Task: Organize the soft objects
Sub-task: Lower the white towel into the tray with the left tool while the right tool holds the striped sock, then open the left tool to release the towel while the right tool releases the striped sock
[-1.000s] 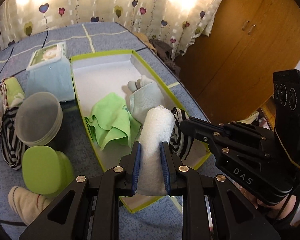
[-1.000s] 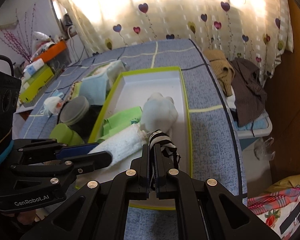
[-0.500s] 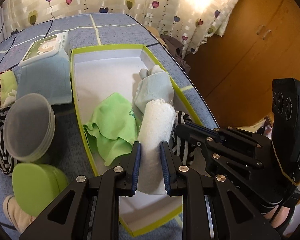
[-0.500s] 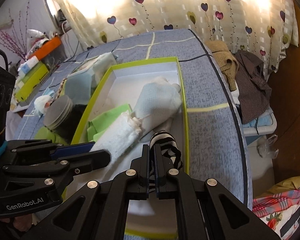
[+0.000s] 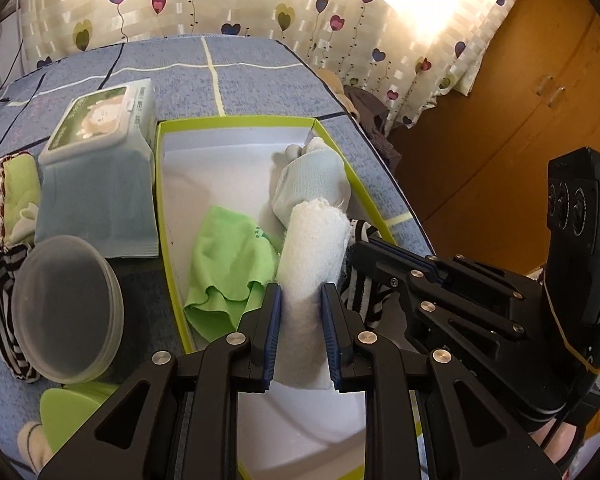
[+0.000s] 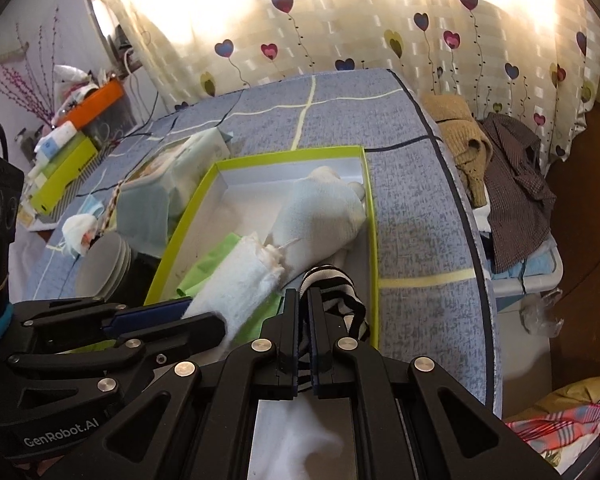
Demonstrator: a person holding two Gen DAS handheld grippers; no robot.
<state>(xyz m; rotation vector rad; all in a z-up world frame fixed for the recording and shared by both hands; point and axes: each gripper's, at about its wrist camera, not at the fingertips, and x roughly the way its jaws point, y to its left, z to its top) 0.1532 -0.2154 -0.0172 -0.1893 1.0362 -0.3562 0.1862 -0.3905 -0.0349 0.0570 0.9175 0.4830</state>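
Tissue pack (image 5: 100,168) and stacked lids (image 5: 66,308) lie left of the box (image 5: 162,216).

The bright green rounded plastic lid (image 5: 72,402) is cut off by the left gripper. The black-and-white striped sock (image 5: 362,292) lies mostly hidden behind the right gripper (image 5: 384,256). Labels on the far orange box (image 6: 100,98) are too small to read.

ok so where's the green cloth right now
In the left wrist view the green cloth lies inside the green-rimmed box, left of the white rolled towel.
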